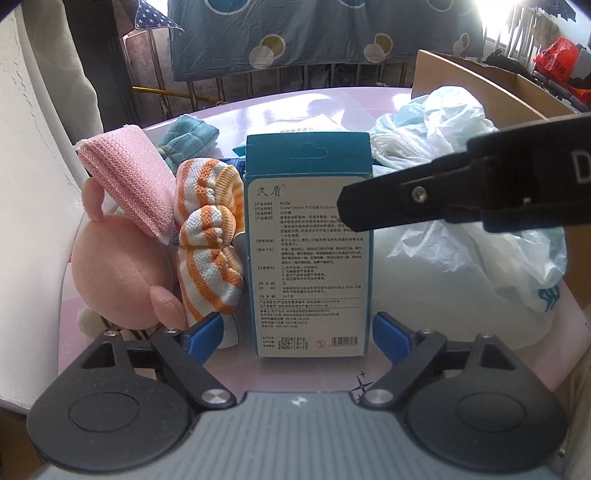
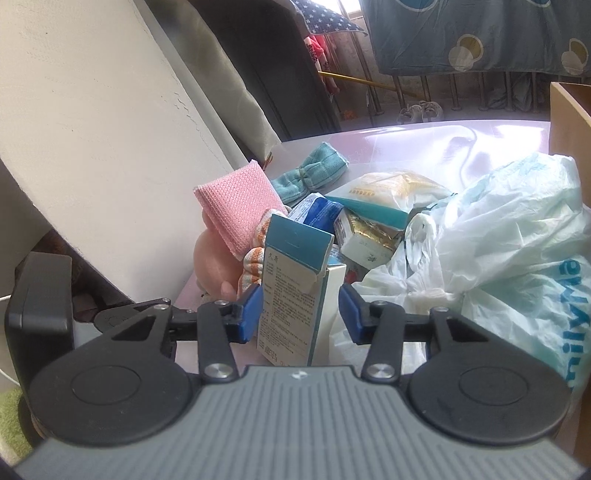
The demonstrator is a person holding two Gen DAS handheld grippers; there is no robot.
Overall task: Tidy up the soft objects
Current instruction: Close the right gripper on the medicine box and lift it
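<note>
- Pale pink glossy tabletop (image 1: pixel 236 110) ahead of the jaws, glaring with daylight.
- Cracked cream wall (image 2: pixel 92 129) off to the left.
- Metal railing (image 1: pixel 207 88) beyond the table's far edge, draped with a blue circle-patterned quilt (image 1: pixel 325 33).
- Bright window light (image 1: pixel 517 14) at upper right.
- Brown cardboard box (image 1: pixel 480 85) on the right.

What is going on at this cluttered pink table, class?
A person works two handheld claws over a pink table piled with soft things. An upright teal-and-white box stands between the blue pads of both claws. The left claw stands wide around it, not touching. The right claw brackets it more narrowly; contact is unclear. Beside the box lie an orange-striped cloth, a pink sponge, a pink plush toy and white plastic bags.
</note>
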